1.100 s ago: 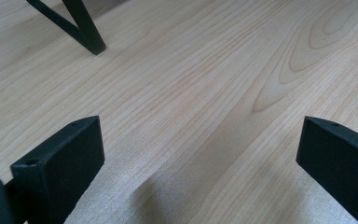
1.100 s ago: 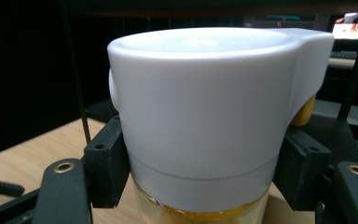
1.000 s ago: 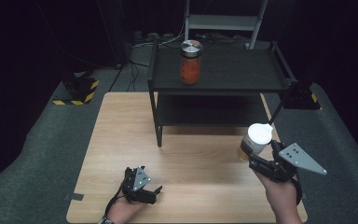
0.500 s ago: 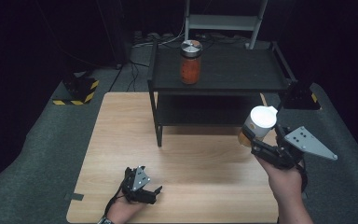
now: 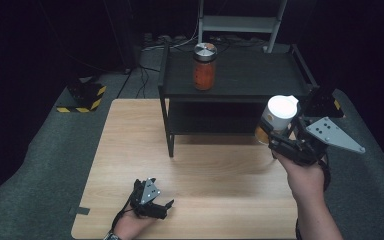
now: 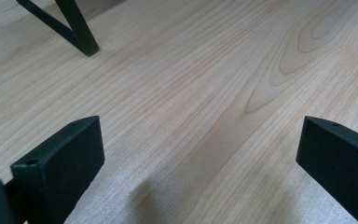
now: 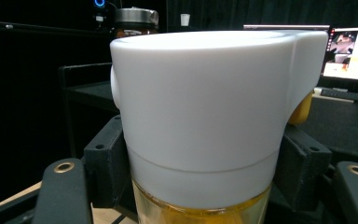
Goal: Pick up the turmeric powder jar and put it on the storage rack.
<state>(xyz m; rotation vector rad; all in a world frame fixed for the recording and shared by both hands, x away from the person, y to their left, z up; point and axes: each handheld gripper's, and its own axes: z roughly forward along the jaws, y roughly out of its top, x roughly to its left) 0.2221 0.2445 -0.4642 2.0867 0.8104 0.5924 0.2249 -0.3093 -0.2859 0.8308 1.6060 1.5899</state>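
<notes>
My right gripper (image 5: 276, 136) had its jaws clamped on the white-capped jar (image 5: 276, 119) of yellow stuff, one on each side just under the cap (image 7: 205, 112). I held it upright in the air, off the wooden table (image 5: 130, 145), beside the black shelf (image 5: 252, 77) (an orange jar (image 5: 204, 66) stood on top). My left gripper (image 5: 152, 202) rested low over the table's near edge, jaws spread wide around bare wood.
</notes>
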